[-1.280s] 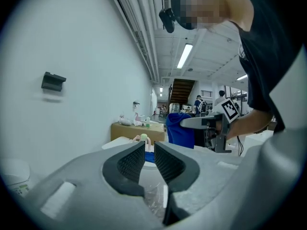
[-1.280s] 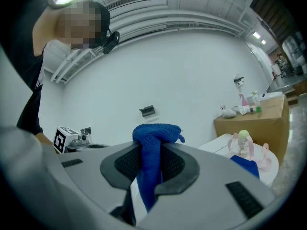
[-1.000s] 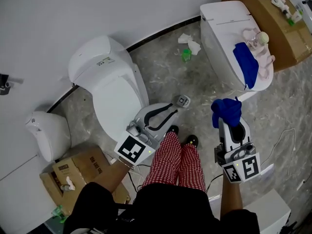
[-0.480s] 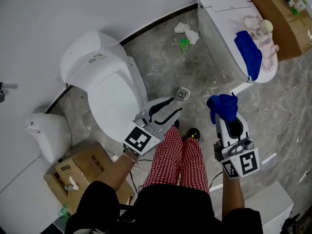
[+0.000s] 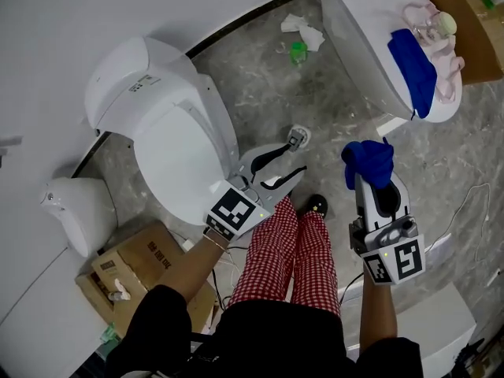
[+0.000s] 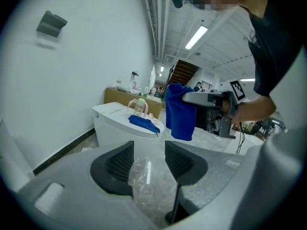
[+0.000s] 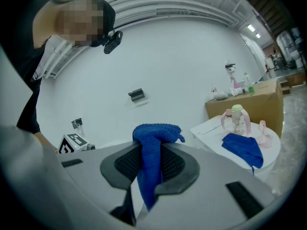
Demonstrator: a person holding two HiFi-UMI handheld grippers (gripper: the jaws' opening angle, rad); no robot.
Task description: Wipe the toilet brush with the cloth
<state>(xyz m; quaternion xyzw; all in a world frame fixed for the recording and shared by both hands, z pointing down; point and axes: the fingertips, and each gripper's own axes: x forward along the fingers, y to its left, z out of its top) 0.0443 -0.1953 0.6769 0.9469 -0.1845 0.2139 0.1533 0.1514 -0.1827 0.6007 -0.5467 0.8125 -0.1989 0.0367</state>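
Pinching the cloth [image 7: 152, 143] between my 2 right pads, I hold my right gripper [image 5: 371, 181] out above the grey marbled floor [image 5: 260, 93]. The blue fabric bunches up over the fingertips, and a tail of it hangs down through the gap.

My left gripper [image 5: 298, 161] has its jaws spread wide, having just been opening, and neither pad presses on anything. In the left gripper view a translucent, crinkled thing with a white strip shows low in the gap, apart from both pads.

In the head view the toilet brush [image 5: 297, 137] stands on the floor just beyond my left fingertips, a small round grey-and-white shape seen from above. Whether it is the same thing I see in the gap, I cannot tell.

A white toilet [image 5: 169, 132] with its lid down sits just beside my left gripper. A second toilet [image 5: 358, 46] stands well apart at the upper right. On its lid lie a second blue cloth [image 5: 413, 61] and a bottle [image 5: 441, 26] with pink straps. A cardboard box [image 5: 130, 270] sits near my left forearm.
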